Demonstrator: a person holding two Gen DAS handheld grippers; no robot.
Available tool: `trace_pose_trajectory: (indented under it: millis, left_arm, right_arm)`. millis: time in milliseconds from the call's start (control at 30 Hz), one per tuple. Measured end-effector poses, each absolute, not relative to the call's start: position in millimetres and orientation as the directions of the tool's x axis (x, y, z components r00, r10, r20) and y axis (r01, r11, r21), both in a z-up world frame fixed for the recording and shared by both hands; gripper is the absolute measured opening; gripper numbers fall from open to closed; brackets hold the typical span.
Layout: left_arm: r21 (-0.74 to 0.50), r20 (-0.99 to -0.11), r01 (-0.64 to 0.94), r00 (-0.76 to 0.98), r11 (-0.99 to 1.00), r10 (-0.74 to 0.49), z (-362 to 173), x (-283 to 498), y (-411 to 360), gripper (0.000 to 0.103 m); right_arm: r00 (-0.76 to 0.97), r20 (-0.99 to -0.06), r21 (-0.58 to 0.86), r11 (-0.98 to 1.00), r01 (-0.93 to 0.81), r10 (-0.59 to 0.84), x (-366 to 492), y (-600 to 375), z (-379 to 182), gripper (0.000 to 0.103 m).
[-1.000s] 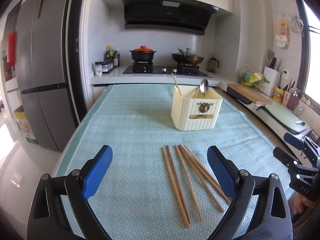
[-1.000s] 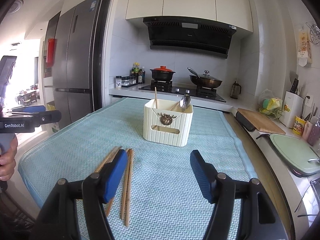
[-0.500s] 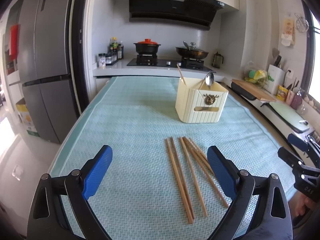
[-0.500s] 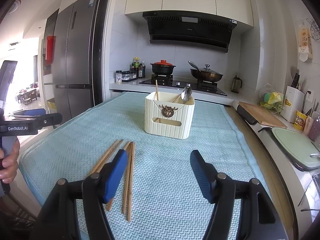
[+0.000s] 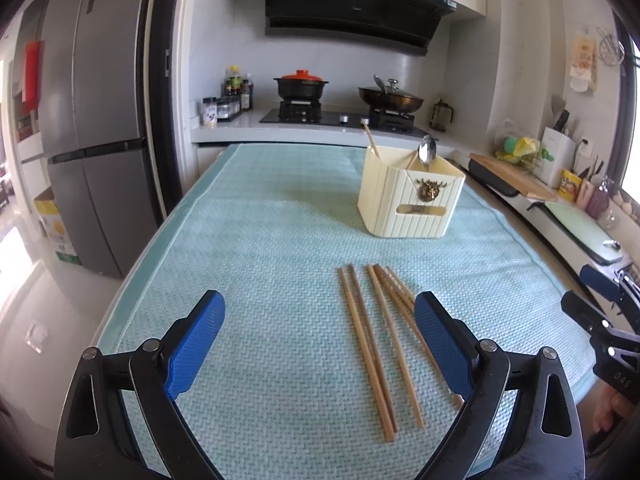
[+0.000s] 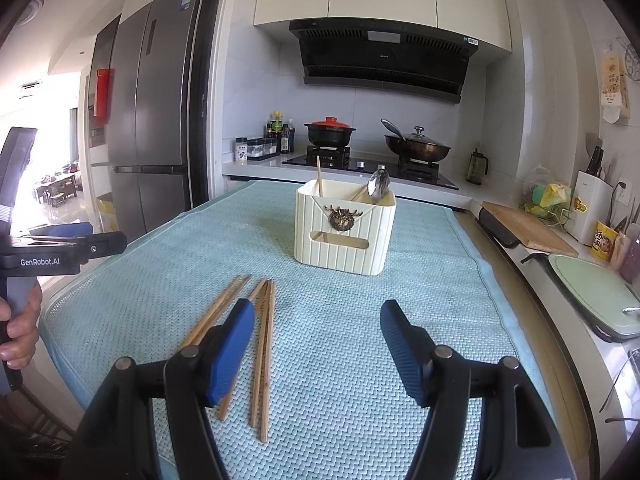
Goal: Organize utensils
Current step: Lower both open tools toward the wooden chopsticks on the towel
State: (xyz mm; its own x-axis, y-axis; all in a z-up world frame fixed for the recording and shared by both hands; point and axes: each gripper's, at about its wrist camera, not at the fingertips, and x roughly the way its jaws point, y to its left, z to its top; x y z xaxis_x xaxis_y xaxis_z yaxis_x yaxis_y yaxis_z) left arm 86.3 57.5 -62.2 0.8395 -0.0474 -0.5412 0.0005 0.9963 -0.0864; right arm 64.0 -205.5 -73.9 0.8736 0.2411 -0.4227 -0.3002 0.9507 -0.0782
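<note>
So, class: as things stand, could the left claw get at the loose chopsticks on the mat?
Probably yes. The left claw is open and empty, the chopsticks lie flat on the mat just ahead, partly between its fingers, and nothing blocks them.

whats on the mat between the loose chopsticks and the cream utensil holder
Nothing: between the chopsticks and the utensil holder there is only bare teal mat. Both wrist views show that gap clear.

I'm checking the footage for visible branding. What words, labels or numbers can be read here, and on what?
"GenRobot.AI": white print on the black side of the left gripper.
"DAS": faint letters on the right gripper.
Too small or blurred: range hood logo and sticker, fridge sticker, wall poster, yellow cup, spice jars.
</note>
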Motion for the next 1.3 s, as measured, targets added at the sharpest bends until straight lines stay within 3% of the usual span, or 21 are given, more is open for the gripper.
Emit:
trace_pose_trajectory:
  millis: [733, 1000, 1300]
  left_arm:
    - [-0.117, -0.563, -0.017, 0.825, 0.993, -0.052, -69, 91, 62, 0.096]
    - [-0.178, -0.618, -0.025, 0.781, 0.984, -0.092, -91, 110, 73, 0.097]
    - [-0.062, -0.697, 0.008, 0.715, 0.998, -0.049, -124, 172, 57, 0.097]
  right_arm:
    - [0.866, -0.448, -0.052, 0.961, -0.270, 0.219, 67, -213, -84, 0.067]
    - [0.838, -0.513, 0.003, 0.977, -0.213, 0.185, 81, -231, -101, 0.067]
    - [0.818, -0.539, 0.014, 0.974, -0.226, 0.198, 85, -227, -107, 0.067]
